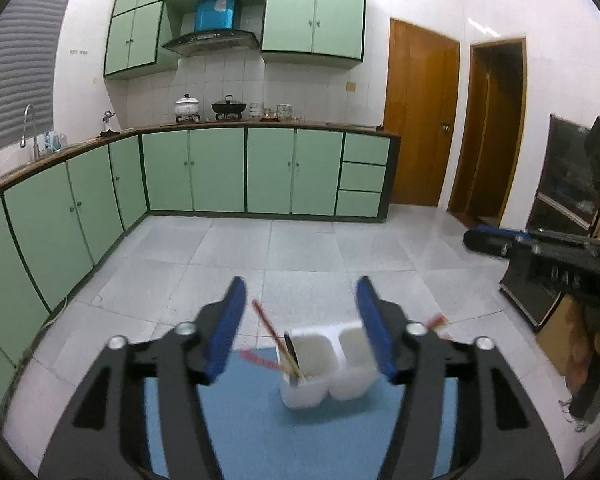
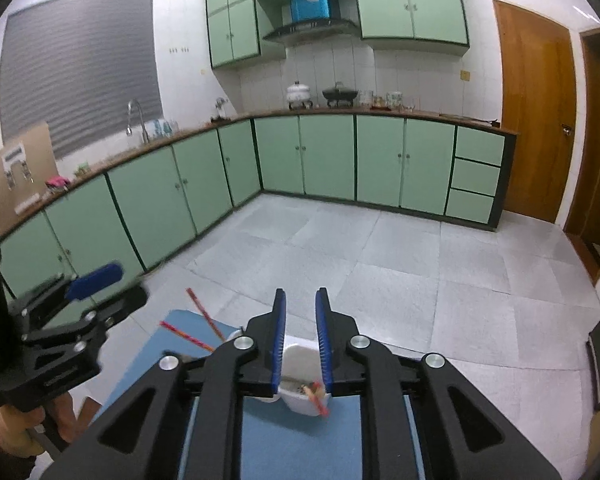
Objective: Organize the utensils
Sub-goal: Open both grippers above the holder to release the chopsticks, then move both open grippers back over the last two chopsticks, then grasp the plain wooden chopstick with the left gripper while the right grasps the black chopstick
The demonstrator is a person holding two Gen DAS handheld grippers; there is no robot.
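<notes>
A white two-compartment utensil holder (image 1: 324, 376) stands on a blue mat (image 1: 260, 432). Red chopsticks (image 1: 274, 336) and a dark utensil (image 1: 291, 350) lean in its left compartment. My left gripper (image 1: 300, 320) is open and empty, raised above the holder. In the right wrist view my right gripper (image 2: 301, 340) has its jaws a narrow gap apart above the holder (image 2: 300, 396), holding nothing I can see; a red chopstick end (image 2: 320, 404) sticks out of the holder below it. The left gripper (image 2: 96, 276) shows at the left there, and more chopsticks (image 2: 204, 316) lean out.
Green floor cabinets (image 1: 220, 172) run along the far wall and the left side, with pots on the counter (image 1: 188, 106). Grey tiled floor (image 1: 300, 248) lies beyond the mat. Wooden doors (image 1: 420, 120) are at the right. A dark cabinet (image 1: 560, 208) stands far right.
</notes>
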